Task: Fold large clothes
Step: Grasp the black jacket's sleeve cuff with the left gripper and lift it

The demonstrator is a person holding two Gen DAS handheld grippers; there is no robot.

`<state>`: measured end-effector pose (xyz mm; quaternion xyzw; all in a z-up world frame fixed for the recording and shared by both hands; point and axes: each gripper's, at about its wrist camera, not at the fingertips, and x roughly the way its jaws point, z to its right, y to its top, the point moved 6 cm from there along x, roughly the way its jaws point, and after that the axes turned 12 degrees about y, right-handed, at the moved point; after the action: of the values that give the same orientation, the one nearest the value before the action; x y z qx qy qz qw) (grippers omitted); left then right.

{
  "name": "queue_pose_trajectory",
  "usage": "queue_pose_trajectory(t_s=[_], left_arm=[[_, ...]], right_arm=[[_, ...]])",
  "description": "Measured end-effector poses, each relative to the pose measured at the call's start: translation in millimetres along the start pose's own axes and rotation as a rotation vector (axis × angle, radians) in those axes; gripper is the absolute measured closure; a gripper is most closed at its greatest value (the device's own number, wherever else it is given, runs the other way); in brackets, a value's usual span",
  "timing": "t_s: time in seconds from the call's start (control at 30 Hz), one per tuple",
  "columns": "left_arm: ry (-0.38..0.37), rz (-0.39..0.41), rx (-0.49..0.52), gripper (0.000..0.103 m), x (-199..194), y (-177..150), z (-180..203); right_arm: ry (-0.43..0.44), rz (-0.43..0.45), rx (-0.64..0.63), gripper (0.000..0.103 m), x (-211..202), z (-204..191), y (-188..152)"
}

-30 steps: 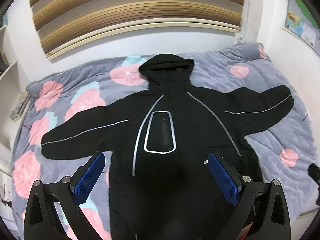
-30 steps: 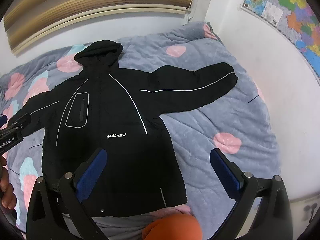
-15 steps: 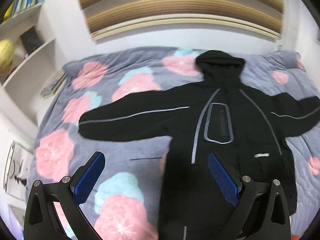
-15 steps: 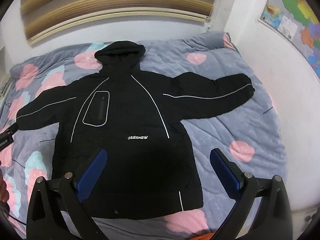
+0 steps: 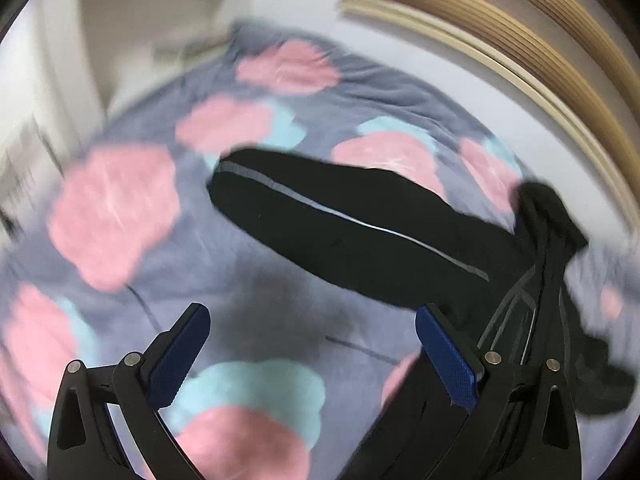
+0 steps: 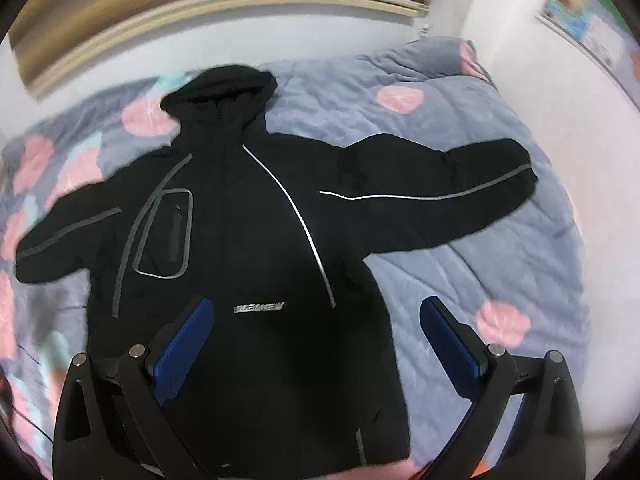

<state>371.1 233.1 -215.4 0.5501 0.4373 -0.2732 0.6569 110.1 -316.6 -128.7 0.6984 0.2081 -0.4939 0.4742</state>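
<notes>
Left wrist view, motion-blurred: left hand-held gripper (image 5: pixel 312 344) has its blue-padded fingers (image 5: pixel 448 360) spread wide apart, holding nothing. It hangs above the bedspread (image 5: pixel 248 264), grey with pink and pale-blue blotches. The black jacket (image 5: pixel 400 248) lies on the bed; one sleeve (image 5: pixel 320 216), with a thin reflective stripe along it, stretches out flat toward the upper left. The hood (image 5: pixel 548 208) sits at the right, near the wall. The jacket body runs down behind the right-hand finger.

Right wrist view: right hand-held gripper (image 6: pixel 316 344) is likewise spread apart and empty, above the lower front of the jacket (image 6: pixel 256 248). The jacket lies face up and flat, hood (image 6: pixel 220 92) toward the wall, both sleeves out sideways. The sleeve (image 6: pixel 440 188) on the right of frame reaches across the bedspread (image 6: pixel 500 264). A white logo (image 6: pixel 259 308) shows between the fingers; an outlined chest pocket (image 6: pixel 166 236) sits up and left of it. A wall map (image 6: pixel 588 28) is at the upper right.
</notes>
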Motion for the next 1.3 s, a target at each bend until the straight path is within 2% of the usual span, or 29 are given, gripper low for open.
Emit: queue_pose_trajectory(t_s=[0.07, 0.17, 0.27, 0.43, 0.5, 0.6, 0.7, 0.77, 0.8, 0.9, 0.93, 1.03, 1.1, 1.17, 1.2, 1.3], left_arm=[[-0.013, -0.038, -0.072, 0.001, 37.3, 9.3, -13.7], [-0.073, -0.071, -0.195, 0.001, 86.6, 24.0, -25.0], [-0.051, -0.081, -0.323, 0.001, 126.3, 43.9, -41.3], [0.040, -0.115, -0.449, 0.001, 180.8, 64.9, -71.3], [0.029, -0.133, -0.479, 0.001, 200.1, 69.8, -79.8], [-0.007, -0.178, -0.464, 0.001, 228.4, 71.0, -72.8], [-0.018, -0.150, -0.416, 0.001, 237.8, 79.8, -61.8], [-0.032, -0.134, -0.376, 0.015, 239.4, 88.0, -51.2], [-0.049, -0.126, -0.347, 0.039, 238.9, 92.5, -44.3], [-0.025, -0.088, -0.249, 0.072, 229.2, 103.9, -33.4], [-0.023, -0.068, -0.226, 0.077, 221.6, 106.6, -30.4], [-0.040, 0.009, -0.171, 0.082, 185.1, 109.7, -21.2], [-0.106, 0.069, -0.135, 0.088, 151.6, 110.6, -7.8], [-0.121, 0.135, -0.074, 0.088, 118.3, 112.0, 6.7], [-0.135, 0.190, -0.028, 0.088, 91.2, 109.6, 20.8], [-0.214, 0.249, 0.080, 0.088, 46.0, 97.8, 62.1]], right_arm=[[-0.023, -0.024, -0.022, 0.000, 19.2, 2.4, -2.0], [-0.018, -0.078, -0.033, 0.000, 45.9, 7.6, -15.5], [-0.027, -0.133, -0.040, 0.000, 66.0, 13.5, -33.6], [-0.047, -0.194, -0.007, 0.000, 92.3, 25.4, -50.8], [-0.039, -0.200, 0.011, 0.000, 98.5, 25.2, -52.3], [-0.043, -0.211, 0.007, 0.000, 102.6, 17.6, -53.4], [-0.055, -0.233, -0.036, 0.000, 107.3, 4.8, -57.3], [-0.069, -0.242, -0.066, 0.000, 109.3, -2.9, -59.4], [-0.072, -0.243, -0.073, 0.000, 109.6, -5.9, -60.3], [-0.060, -0.246, -0.072, 0.000, 110.5, -13.7, -62.1], [-0.050, -0.246, -0.068, 0.000, 110.1, -16.4, -62.3], [-0.044, -0.237, -0.075, 0.000, 107.1, -23.0, -60.2], [-0.043, -0.228, -0.079, 0.000, 103.9, -26.4, -58.5], [-0.035, -0.218, -0.075, 0.000, 98.8, -27.6, -56.7], [-0.032, -0.213, -0.073, 0.000, 96.7, -27.2, -56.1], [-0.024, -0.198, -0.061, 0.000, 91.0, -23.7, -54.6]])
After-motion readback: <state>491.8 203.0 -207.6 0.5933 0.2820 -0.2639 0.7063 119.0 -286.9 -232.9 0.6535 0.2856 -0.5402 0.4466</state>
